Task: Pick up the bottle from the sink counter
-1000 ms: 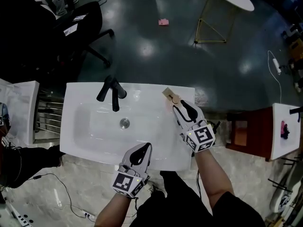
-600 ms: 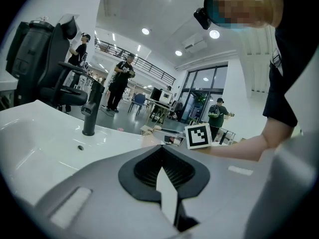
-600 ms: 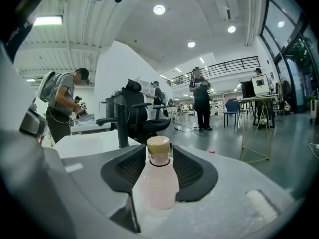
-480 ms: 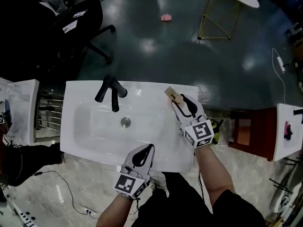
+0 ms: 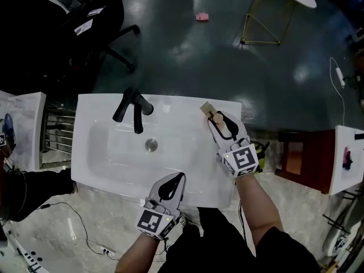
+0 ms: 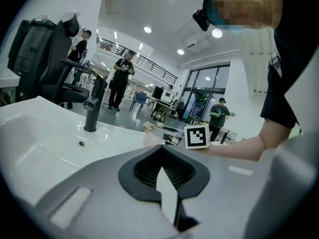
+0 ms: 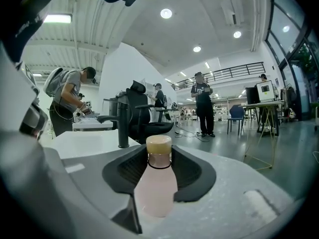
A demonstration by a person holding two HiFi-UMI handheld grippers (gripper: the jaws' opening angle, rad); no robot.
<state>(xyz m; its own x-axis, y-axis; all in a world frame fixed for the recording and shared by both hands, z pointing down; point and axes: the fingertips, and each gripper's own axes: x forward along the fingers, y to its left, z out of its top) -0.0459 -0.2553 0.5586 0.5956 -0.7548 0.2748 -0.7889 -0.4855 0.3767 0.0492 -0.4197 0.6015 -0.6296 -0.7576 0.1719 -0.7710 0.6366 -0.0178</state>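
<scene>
A small pale pink bottle (image 7: 155,183) with a tan cap lies at the back right of the white sink counter (image 5: 170,110), its cap (image 5: 206,107) pointing away from me. My right gripper (image 5: 216,119) reaches over the counter's right side, and its jaws have just been closing. They now press on both sides of the bottle's body (image 5: 214,116). In the right gripper view the bottle fills the gap between the jaws of the right gripper (image 7: 159,151). My left gripper (image 5: 180,176) hovers at the counter's front edge, shut and holding nothing, with the left gripper's (image 6: 162,151) tips together.
A black faucet (image 5: 133,108) stands at the back of the basin, with the drain (image 5: 151,145) in front of it. A black office chair (image 5: 85,27) is behind the counter on the left. A red-brown stand (image 5: 296,161) is to the right. Several people stand far off in the hall.
My right gripper has edged forward along the bottle, so its jaws now sit further round the body. The left gripper has stayed where it was.
</scene>
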